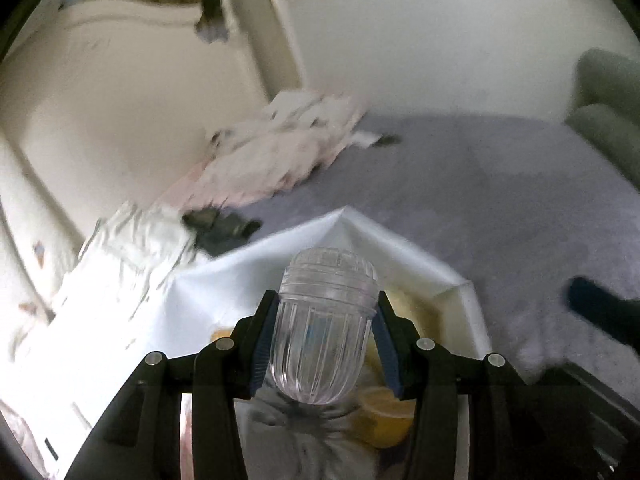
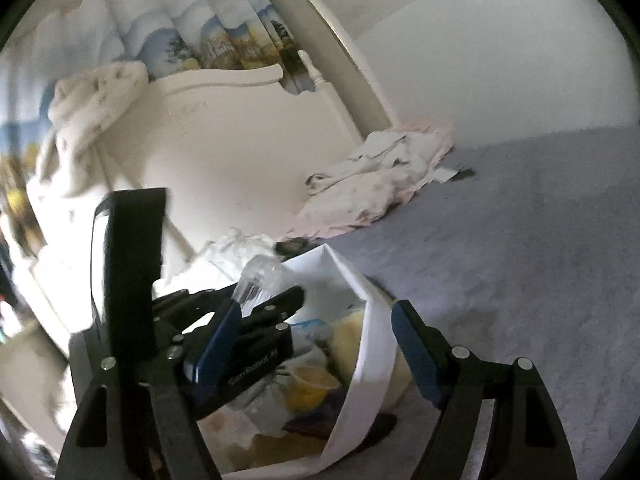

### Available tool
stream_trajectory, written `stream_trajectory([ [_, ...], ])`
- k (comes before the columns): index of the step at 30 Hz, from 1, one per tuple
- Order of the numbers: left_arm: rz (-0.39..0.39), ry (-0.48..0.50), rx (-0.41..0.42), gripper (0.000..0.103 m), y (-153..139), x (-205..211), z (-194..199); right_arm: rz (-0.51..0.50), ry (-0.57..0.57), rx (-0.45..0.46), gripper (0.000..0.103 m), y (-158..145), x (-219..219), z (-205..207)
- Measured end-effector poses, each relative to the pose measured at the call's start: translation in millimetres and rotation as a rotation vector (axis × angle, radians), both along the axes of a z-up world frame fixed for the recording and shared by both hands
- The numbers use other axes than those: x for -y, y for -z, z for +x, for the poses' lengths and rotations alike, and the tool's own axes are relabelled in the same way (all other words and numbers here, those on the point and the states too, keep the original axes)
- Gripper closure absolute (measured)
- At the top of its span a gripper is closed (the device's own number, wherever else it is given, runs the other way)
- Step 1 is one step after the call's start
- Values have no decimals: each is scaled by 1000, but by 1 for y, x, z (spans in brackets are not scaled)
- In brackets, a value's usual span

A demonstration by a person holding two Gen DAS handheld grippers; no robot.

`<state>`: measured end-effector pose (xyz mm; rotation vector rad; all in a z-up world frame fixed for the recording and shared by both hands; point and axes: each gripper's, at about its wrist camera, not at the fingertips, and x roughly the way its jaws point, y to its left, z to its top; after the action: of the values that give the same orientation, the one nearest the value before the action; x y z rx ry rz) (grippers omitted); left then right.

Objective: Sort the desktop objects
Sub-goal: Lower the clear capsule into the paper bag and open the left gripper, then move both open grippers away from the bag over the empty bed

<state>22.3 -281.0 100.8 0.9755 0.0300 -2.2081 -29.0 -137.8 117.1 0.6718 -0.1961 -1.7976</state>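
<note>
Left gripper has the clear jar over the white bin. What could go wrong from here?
1. The clear ribbed jar is smooth and rounded; it may slip from the left gripper's blue pads.
2. The white bin already looks full, so the jar could roll out.

The grey bed cover (image 1: 500,184) ahead of me lies bare. The white bin (image 2: 372,344) beneath my tongs is crowded; rumpled cloths (image 1: 288,148) block the headboard (image 1: 132,112) side.
</note>
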Motion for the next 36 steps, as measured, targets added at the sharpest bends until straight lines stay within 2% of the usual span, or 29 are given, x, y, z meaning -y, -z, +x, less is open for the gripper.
stream_trajectory([
  [3,94,-45,92,57,28,23,-14,80,8,-42,27,7,11,5],
  [5,121,-66,145,58,46,31,-24,152,63,-59,27,15,19,2],
  [7,150,-61,145,60,53,34,-29,182,82,-23,27,24,21,-7],
  [10,152,-50,147,60,56,33,-30,181,79,54,26,33,19,-22],
  [12,145,-51,145,60,54,32,-29,176,88,64,26,34,14,-28],
  [13,135,-54,149,58,54,28,-29,173,94,56,26,33,12,-29],
  [15,81,-75,177,45,51,23,-30,165,97,40,26,30,9,-31],
  [17,-11,-104,214,21,50,16,-31,147,91,33,26,26,5,-31],
  [18,-35,-107,217,18,47,15,-30,140,83,31,26,25,3,-31],
  [22,-14,-60,126,16,27,9,-18,116,57,26,26,20,1,-31],
  [27,-31,0,0,14,-2,-11,-3,105,36,3,26,13,-4,-27],
  [31,-56,47,-49,12,-14,-25,-5,86,23,-23,26,4,-14,-23],
  [36,-41,102,-88,12,-23,-41,-10,102,23,-77,26,-12,-32,-23],
])
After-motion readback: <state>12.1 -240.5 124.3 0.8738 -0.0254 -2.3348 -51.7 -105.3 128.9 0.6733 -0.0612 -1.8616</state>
